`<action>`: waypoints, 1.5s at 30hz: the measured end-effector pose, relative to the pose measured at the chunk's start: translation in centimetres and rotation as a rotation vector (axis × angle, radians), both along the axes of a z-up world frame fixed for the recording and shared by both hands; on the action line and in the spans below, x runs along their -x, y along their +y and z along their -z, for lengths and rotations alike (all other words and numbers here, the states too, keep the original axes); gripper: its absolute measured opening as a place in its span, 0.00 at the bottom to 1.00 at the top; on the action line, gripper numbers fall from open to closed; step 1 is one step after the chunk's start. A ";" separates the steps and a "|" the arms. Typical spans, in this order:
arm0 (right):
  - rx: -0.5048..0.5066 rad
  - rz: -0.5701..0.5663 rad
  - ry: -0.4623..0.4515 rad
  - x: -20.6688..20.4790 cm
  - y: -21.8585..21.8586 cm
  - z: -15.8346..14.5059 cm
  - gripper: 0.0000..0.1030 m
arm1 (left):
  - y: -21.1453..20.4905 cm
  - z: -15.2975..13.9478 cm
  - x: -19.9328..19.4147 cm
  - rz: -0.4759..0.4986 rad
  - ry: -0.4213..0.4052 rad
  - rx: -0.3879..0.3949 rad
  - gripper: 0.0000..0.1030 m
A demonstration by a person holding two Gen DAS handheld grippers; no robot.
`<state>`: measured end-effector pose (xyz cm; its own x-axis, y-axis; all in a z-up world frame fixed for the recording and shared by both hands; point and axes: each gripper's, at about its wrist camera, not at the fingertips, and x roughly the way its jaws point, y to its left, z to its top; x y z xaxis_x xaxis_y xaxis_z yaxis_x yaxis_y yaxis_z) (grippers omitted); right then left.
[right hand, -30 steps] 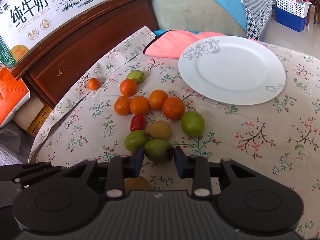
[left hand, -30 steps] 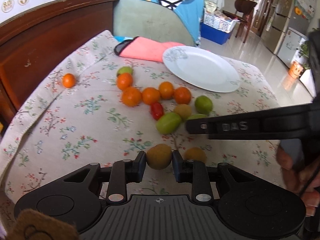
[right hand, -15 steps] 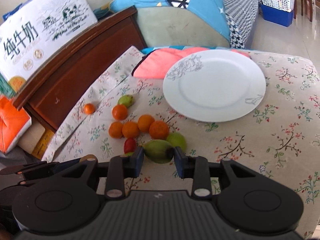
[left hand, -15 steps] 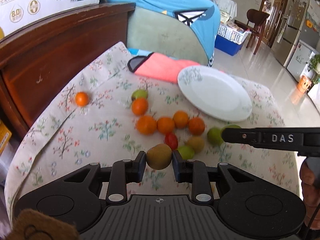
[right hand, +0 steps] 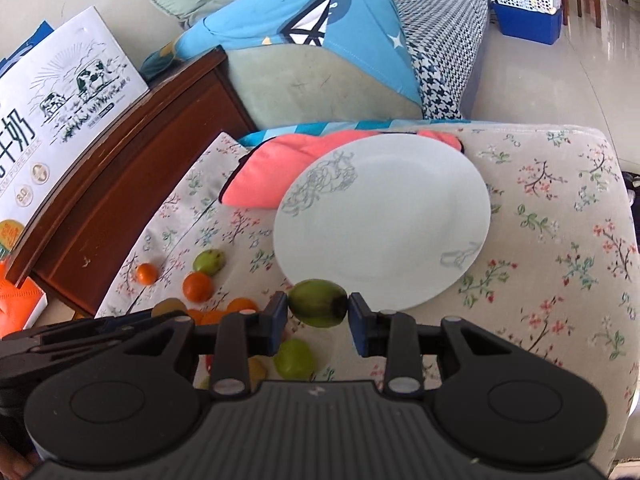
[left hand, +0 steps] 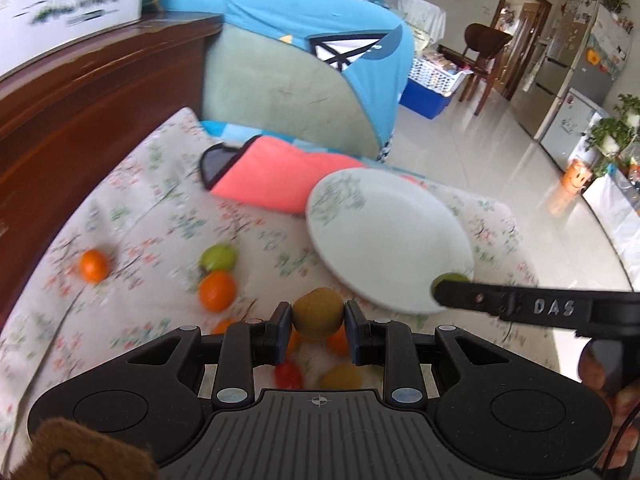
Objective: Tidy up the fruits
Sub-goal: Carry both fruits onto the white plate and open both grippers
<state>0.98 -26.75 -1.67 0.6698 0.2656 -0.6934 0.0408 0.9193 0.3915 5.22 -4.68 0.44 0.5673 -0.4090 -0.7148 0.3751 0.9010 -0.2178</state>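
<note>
Room: tiled living area with a fridge [left hand: 576, 52], a wooden chair [left hand: 486, 46] and a blue basket [right hand: 528, 4] in the background.
Surface: floral tablecloth [right hand: 560, 220] over the tabletop, beside a dark wooden headboard [right hand: 132, 176] with a milk carton box [right hand: 60, 92] on top.
Plate: white plate [right hand: 384, 224] with a grey flower print, lying flat on the cloth, its far rim against a pink cloth [right hand: 272, 172].
Left gripper: left gripper [left hand: 318, 322], jaws pinching a brown kiwi [left hand: 318, 312], held up off the cloth near the plate's near edge.
Right gripper: right gripper [right hand: 318, 312], jaws pinching a green fruit [right hand: 318, 302] end to end, raised just in front of the plate's near rim; in the left wrist view its black arm crosses the lower right with the green fruit at its tip.
Loose fruit: a small orange [left hand: 94, 266] lies alone near the headboard; a green fruit on the cloth [left hand: 218, 258] touches a larger orange [left hand: 217, 291]; more oranges, a red fruit [left hand: 288, 374] and another kiwi [left hand: 340, 376] show partly behind the left gripper's body.
Another green fruit: light green fruit [right hand: 294, 358] lies on the cloth below the right jaws.
Blur: left wrist view is smeared, so small details on the cloth are unclear.
</note>
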 end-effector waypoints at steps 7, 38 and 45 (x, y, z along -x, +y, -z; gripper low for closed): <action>0.004 0.030 0.021 -2.1 -1.5 0.9 0.32 | -2.5 1.3 -3.6 0.021 0.011 -0.001 0.25; -0.017 0.348 0.069 -5.8 -8.6 3.1 0.39 | -4.6 4.3 -9.3 -0.073 0.018 -0.081 0.44; -0.019 0.366 0.114 -6.7 -9.4 4.8 0.43 | -4.5 5.1 -9.3 -0.092 0.029 -0.121 0.50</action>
